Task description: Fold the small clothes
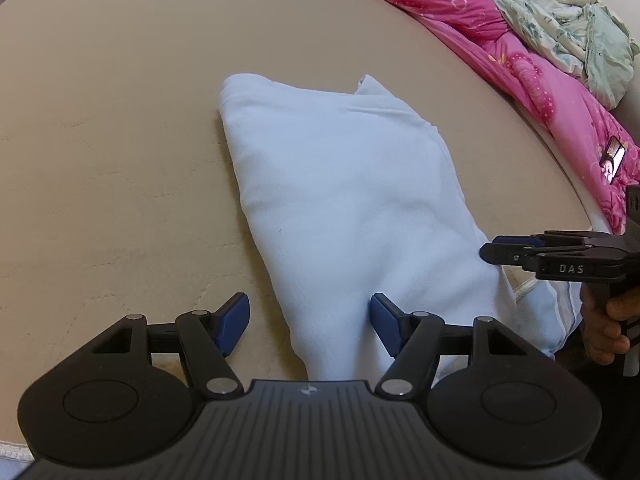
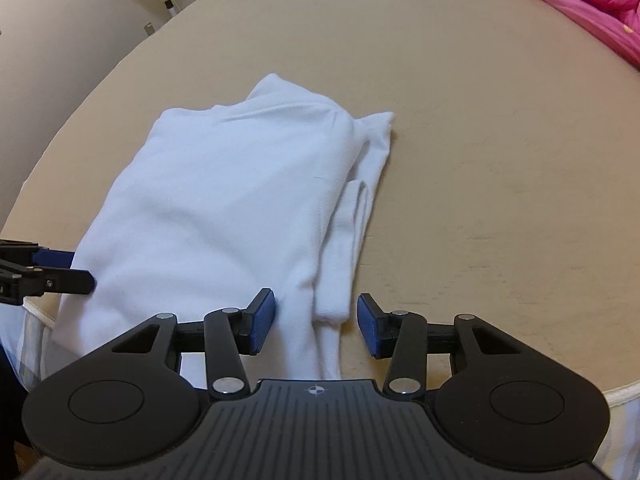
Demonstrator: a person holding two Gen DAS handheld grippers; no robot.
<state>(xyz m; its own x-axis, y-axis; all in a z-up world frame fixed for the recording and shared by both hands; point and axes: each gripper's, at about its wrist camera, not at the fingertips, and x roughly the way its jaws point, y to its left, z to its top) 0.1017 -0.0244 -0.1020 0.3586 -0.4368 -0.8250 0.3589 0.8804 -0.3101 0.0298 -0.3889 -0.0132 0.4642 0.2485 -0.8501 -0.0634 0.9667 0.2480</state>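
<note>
White shirt (image 1: pixel 344 200) half-folded on the beige mattress (image 1: pixel 120 120), both my grippers hanging over its near end.

My left gripper (image 1: pixel 310 322) has its jaws wide apart, nothing pinched. My right gripper (image 2: pixel 316 326) is parted too, straddling the shirt's folded edge without squeezing it. Pink blanket (image 1: pixel 540 80) is bunched up at the far side.

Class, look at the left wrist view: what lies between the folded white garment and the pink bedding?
Only bare beige mattress separates the white garment from the pink bedding.
</note>
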